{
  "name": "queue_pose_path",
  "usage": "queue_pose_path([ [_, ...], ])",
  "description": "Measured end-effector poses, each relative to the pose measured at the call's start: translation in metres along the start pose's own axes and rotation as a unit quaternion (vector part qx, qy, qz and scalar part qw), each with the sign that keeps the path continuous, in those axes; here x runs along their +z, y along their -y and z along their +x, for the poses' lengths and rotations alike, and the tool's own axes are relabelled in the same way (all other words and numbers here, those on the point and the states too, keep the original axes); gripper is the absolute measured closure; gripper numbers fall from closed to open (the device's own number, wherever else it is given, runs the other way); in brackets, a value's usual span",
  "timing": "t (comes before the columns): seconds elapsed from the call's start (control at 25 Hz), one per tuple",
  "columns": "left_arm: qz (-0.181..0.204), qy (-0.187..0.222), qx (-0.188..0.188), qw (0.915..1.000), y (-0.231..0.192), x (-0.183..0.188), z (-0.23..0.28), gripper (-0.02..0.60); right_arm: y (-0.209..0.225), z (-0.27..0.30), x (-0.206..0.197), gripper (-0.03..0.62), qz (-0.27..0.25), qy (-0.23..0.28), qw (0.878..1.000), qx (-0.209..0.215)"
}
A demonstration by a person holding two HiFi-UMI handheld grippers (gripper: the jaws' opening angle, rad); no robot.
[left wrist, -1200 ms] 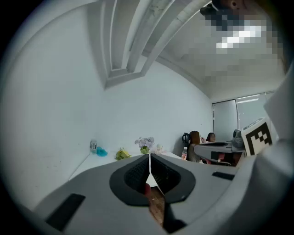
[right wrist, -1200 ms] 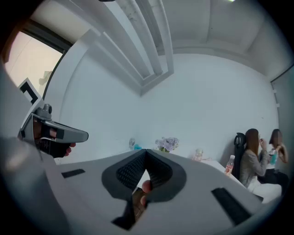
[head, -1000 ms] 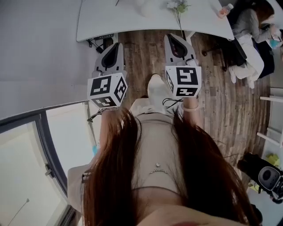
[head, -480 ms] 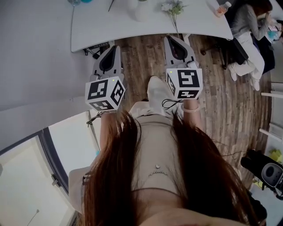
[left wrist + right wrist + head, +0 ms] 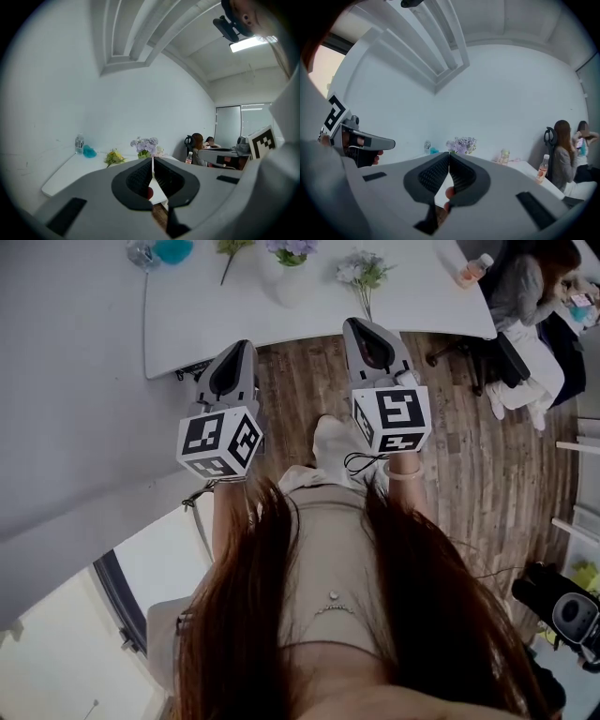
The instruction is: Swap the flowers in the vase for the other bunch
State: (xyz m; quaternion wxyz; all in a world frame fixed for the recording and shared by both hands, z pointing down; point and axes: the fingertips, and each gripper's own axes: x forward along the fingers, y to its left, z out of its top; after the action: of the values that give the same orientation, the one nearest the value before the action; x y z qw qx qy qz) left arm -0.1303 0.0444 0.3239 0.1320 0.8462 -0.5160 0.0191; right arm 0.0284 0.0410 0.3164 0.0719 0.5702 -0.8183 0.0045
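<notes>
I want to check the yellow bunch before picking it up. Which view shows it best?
The left gripper view: the yellow bunch lies whole on the table. The head view cuts it off at the top edge, and the right gripper view does not show it.

Head view: the top edge cuts off the purple flowers (image 5: 291,247), a yellow bunch (image 5: 228,247), a clear bottle (image 5: 141,253) and a teal object (image 5: 172,249) too small to identify. The white vase (image 5: 287,282) barely shows against the white bench (image 5: 206,306). Long hair (image 5: 234,615) hides the wearer's legs. The marker cubes (image 5: 220,440) hide both hands. A seated person (image 5: 532,287) is too small for detail.

Left gripper view: the left gripper (image 5: 152,159) covers the vase below the flowers.

Right gripper view: the right gripper (image 5: 449,154) does likewise.
</notes>
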Motion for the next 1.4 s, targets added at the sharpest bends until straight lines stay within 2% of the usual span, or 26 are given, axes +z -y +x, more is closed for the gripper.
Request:
queue_pose_path([
  [0.4, -0.005, -0.004, 0.010, 0.9999, -0.016, 0.008, 0.056, 0.568, 0.038, 0.051, 0.000, 0.566, 0.010, -0.005, 1.000, 0.011],
  [0.88, -0.008, -0.008, 0.019, 0.9998, -0.011, 0.004, 0.112, 0.565, 0.082, 0.096, -0.008, 0.565, 0.015, -0.006, 0.999, 0.045],
  [1.4, -0.010, -0.028, 0.004, 0.9996, -0.012, -0.003, 0.144, 0.479, 0.100, 0.119, -0.013, 0.563, 0.025, -0.009, 0.998, 0.051],
])
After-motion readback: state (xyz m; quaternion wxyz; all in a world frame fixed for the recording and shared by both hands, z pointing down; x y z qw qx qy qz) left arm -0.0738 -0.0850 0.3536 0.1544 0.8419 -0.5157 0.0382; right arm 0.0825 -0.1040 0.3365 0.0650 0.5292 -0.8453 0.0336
